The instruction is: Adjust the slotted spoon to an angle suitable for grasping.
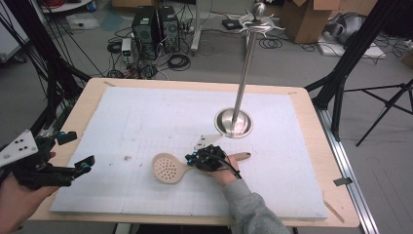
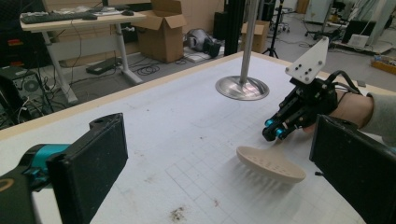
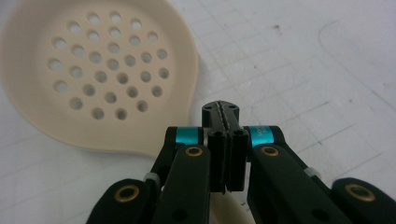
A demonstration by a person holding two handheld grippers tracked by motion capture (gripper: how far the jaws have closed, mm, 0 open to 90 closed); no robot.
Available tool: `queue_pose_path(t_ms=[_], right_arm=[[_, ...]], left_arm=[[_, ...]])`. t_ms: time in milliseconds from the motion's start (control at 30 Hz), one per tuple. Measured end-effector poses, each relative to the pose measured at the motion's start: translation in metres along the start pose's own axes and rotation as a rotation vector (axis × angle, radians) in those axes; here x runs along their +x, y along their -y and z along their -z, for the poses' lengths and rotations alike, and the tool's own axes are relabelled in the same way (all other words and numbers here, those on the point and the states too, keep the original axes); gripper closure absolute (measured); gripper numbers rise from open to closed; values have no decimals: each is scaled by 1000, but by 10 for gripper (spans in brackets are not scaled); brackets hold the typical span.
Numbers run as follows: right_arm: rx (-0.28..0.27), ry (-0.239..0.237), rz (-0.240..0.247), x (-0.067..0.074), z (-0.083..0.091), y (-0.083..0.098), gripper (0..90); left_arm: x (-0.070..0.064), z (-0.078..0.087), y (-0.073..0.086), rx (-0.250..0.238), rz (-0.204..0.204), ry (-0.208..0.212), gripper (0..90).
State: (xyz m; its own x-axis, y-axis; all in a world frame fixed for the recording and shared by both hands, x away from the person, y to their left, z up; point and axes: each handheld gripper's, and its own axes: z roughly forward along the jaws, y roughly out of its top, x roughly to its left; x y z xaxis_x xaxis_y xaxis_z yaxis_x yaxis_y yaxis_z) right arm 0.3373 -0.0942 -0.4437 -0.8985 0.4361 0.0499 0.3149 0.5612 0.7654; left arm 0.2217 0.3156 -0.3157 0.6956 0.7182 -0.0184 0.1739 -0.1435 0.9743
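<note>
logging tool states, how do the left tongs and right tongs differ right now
The left tongs stand wide open, holding nothing; the right tongs are shut over the slotted spoon handle. The left hover at the table's edge, the right sit low mid-mat beside the spoon's bowl. Both are black with teal accents.

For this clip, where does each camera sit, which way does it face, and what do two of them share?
High view: above the person's side, facing forward and down on the table; both forearms enter below.
Left gripper view: rides the left gripper, jaws wide apart, facing the stand and the right hand.
Right gripper view: rides the right gripper, jaws together over the handle.
All share the slotted spoon.
</note>
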Motion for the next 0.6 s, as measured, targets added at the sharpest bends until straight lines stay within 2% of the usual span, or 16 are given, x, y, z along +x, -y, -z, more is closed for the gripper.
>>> queue_pose_path(t_ms=[67,233,267,600], right_arm=[[28,7,10,1,-4,1,900],[43,1,30,4,-1,2,900],[44,4,41,4,0,3,900],[22,-5,34,9,12,16,900]], left_arm=[[0,-1,0,0,-1,1,47],[0,-3,0,1,0,7,47],[0,-4,0,4,-3,10,47],[-1,-20,-2,9,-5,40,47]])
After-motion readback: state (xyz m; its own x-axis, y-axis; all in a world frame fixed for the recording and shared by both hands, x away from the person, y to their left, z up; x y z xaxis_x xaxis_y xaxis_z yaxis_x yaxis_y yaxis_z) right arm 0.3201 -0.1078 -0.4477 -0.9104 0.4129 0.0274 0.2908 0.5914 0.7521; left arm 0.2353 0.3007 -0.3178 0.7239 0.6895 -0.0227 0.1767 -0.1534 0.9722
